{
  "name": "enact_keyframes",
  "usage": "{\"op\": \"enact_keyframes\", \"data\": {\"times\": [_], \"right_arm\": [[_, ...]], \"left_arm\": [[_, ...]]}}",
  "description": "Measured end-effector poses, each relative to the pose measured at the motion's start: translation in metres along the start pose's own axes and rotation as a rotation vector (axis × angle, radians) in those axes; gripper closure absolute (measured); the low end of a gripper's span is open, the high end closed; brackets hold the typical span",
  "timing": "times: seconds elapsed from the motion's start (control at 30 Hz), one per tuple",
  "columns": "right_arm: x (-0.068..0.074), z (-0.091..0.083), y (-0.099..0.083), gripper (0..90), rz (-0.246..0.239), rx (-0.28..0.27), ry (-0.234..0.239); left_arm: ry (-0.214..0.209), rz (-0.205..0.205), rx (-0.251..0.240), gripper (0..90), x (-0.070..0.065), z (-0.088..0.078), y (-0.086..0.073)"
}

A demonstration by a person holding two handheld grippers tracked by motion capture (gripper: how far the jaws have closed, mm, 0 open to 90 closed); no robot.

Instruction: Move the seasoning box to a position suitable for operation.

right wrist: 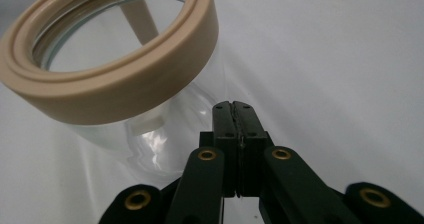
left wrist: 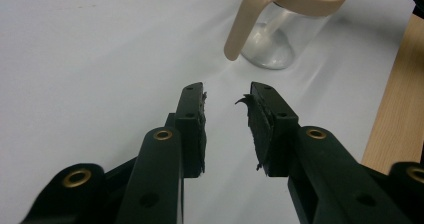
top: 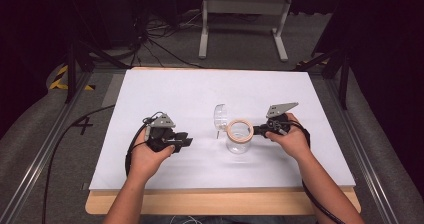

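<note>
Glass jar (top: 238,138) with a thick beige rim stands near the middle of the white table (top: 165,91), its clear round lid (top: 220,117) swung open and upright on the far-left side. A beige strap hangs down the jar's side in the left gripper view. The right gripper (top: 259,130), jaws pressed together on nothing, sits just beside the jar's smooth wall. The left gripper (top: 186,139) rests well apart to the left, its worn, ragged pads (left wrist: 199,129) spread open and empty.
</note>
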State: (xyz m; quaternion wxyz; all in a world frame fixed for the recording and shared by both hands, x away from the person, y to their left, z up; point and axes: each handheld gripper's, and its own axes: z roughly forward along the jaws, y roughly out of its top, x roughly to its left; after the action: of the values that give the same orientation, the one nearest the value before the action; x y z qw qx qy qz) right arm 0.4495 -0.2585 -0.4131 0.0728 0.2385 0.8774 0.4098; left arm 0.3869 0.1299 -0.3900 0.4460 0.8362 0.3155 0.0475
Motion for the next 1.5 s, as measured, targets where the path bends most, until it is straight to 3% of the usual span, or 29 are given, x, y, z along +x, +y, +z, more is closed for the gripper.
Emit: {"op": "enact_keyframes", "data": {"times": [0.47, 1.03, 1.5], "right_arm": [[0.026, -0.013, -0.007, 90.0, -0.031, 0.045, -0.015], [0.053, -0.014, -0.012, 90.0, -0.061, 0.108, 0.031], [0.072, -0.013, -0.01, 90.0, -0.086, 0.121, 0.088]], "left_arm": [[-0.039, 0.022, -0.002, 68.6, 0.002, 0.015, 0.015], [-0.056, 0.023, -0.016, 68.5, 0.008, 0.02, 0.025], [-0.08, 0.033, -0.016, 68.8, 0.005, 0.027, 0.031]]}}
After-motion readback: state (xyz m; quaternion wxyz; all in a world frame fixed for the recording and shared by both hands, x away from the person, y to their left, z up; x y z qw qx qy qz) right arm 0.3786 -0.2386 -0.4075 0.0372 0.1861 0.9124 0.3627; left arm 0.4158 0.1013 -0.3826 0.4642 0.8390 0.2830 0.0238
